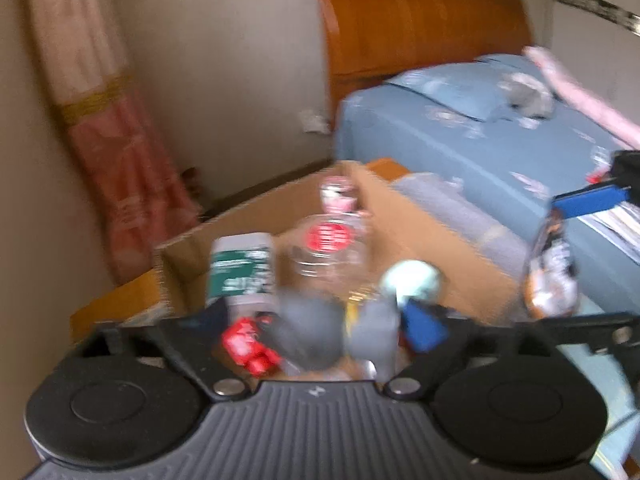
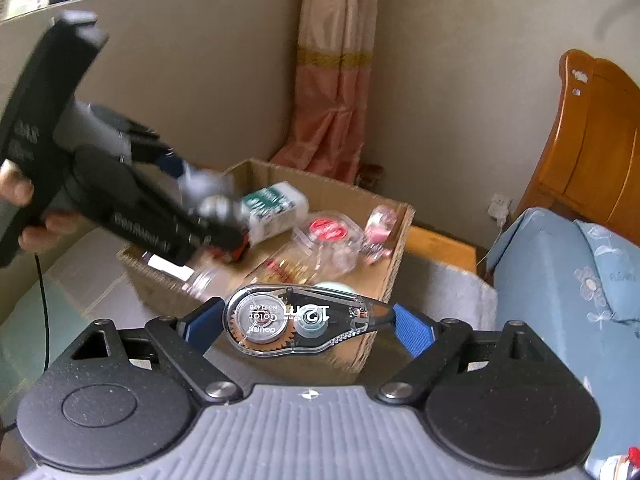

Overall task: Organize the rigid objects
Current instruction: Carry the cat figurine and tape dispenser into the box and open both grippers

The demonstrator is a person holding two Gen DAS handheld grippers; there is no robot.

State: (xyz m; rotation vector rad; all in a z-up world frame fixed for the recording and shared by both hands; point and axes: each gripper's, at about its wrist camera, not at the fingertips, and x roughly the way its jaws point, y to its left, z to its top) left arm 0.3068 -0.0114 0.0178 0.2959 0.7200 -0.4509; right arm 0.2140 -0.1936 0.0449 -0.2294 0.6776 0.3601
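My right gripper [image 2: 308,324] is shut on a clear correction tape dispenser [image 2: 280,320], which spans the gap between its blue pads. Just beyond it stands an open cardboard box [image 2: 384,276]. In the box lie a white and green bottle [image 2: 276,208], a clear round container with a red label [image 2: 328,232] and a small pink item [image 2: 380,224]. My left gripper [image 2: 204,200], held by a hand [image 2: 16,188], hangs over the box's left side with its jaws wide. In the blurred left wrist view, a grey thing [image 1: 308,332] shows between the jaws of the left gripper [image 1: 316,324], above the box [image 1: 420,232].
A bed with a blue sheet [image 2: 560,280] and a wooden headboard [image 2: 592,140] stands right of the box. A pink curtain [image 2: 332,100] hangs in the corner behind it. A grey cloth [image 2: 444,292] lies between box and bed. A wall socket [image 2: 500,204] sits low on the wall.
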